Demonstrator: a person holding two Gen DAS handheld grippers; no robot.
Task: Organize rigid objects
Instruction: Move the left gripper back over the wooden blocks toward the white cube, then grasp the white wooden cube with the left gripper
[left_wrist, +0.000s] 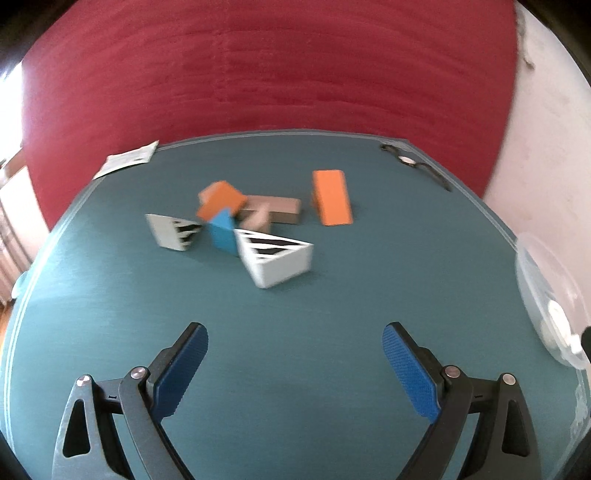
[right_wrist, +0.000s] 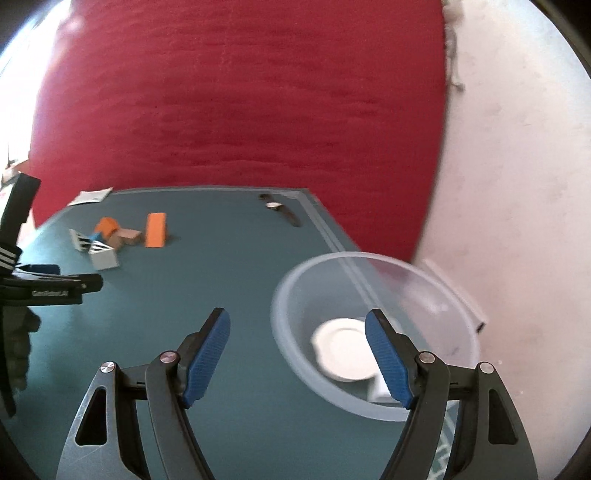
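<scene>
Teal table (left_wrist: 295, 350) in front of a red wall (left_wrist: 258, 66). Clear plastic bowl (right_wrist: 291, 295) at the table's right edge, white disc (right_wrist: 343, 349) visible at its bottom. Left tool (left_wrist: 295, 363) and right tool (right_wrist: 297, 356): both spread wide, nothing gripped, above bare table; the right tool's right finger overlaps the bowl in view. Blocks clustered mid-table, well apart from the bowl: orange wedge (left_wrist: 332, 201) alone at right, white striped triangle (left_wrist: 277, 260), blue block (left_wrist: 223, 234), orange block (left_wrist: 221, 201), tan block (left_wrist: 275, 210), second striped piece (left_wrist: 173, 232). Wristwatch (right_wrist: 280, 208) near the far corner.
</scene>
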